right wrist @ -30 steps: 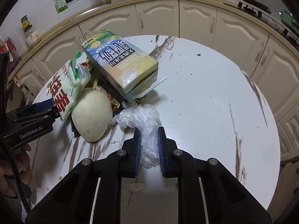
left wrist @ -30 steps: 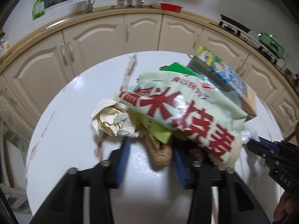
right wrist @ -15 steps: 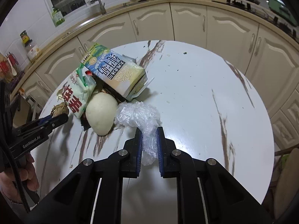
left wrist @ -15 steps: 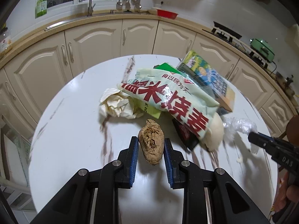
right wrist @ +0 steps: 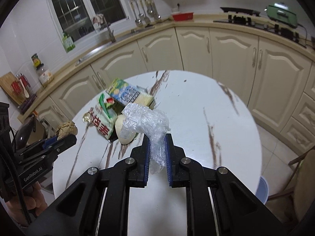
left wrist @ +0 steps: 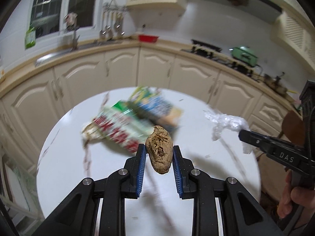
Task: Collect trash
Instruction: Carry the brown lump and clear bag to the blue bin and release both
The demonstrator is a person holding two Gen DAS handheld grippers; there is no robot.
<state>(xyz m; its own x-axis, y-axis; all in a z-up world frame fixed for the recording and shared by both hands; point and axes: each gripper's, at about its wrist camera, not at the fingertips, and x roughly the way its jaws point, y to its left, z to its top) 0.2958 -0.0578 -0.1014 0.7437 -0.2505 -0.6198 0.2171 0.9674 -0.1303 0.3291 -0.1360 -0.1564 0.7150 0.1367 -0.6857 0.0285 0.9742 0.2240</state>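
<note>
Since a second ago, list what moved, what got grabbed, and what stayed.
The left gripper closed on the brown lump and lifted it off the table. The right gripper, already shut on the clear plastic wrap, raised it too. The snack bag, carton and bun stayed piled.

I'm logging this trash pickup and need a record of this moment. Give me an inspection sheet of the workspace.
Surface: round white table, brown-streaked.
Job's things: brown lump in left gripper; clear plastic wrap in right gripper, both lifted.
Clutter: drink carton, red-lettered snack bag, pale round bun piled together.
Grippers: both shut on loads.
Cables: black cable by left handle.
Surroundings: cream cabinets, sink faucet, green pot.
</note>
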